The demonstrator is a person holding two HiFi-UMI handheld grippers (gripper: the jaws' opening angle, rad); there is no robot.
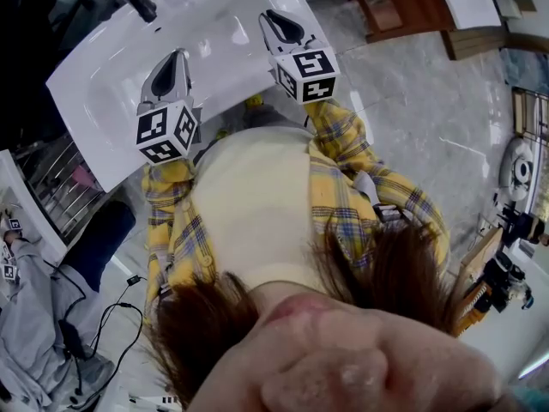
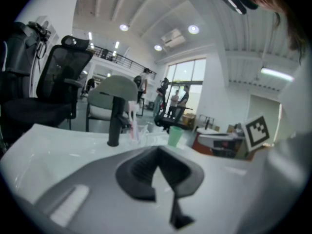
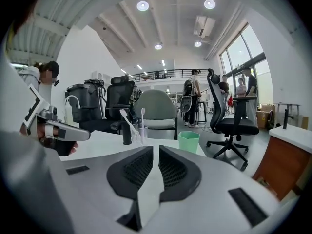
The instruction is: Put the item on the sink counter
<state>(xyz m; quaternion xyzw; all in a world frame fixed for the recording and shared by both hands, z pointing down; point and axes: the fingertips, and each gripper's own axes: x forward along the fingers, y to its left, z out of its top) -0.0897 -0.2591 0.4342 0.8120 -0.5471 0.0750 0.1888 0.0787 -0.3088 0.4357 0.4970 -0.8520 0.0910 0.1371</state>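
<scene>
1. cup (image 3: 188, 141), green, is taken to be the item. it is seen upright on the back edge of the desk (image 3: 102, 140), to the right of a glass (image 3: 138, 133) with toothbrushes and a black tap (image 2: 114, 121).
2. the left tool (image 2: 156, 152) is held over the basin (image 1: 214, 33). its jaws are seen together at the tips, and nothing is gripped.
3. the right tool (image 3: 156, 149) is closed down to a thin slit with nothing caught in it. it is held well short of the cup.
4. the placing is judged done, since the cup is already set on the desk and is touched by neither tool.
5. the cup is judged to be light, thin plastic, fairly stiff but easily tipped or squeezed out of shape. whether anything is in it cannot be told.
6. if it must be taken again, the wall near the rim is best pinched gently, one jaw inside and one outside.
</scene>
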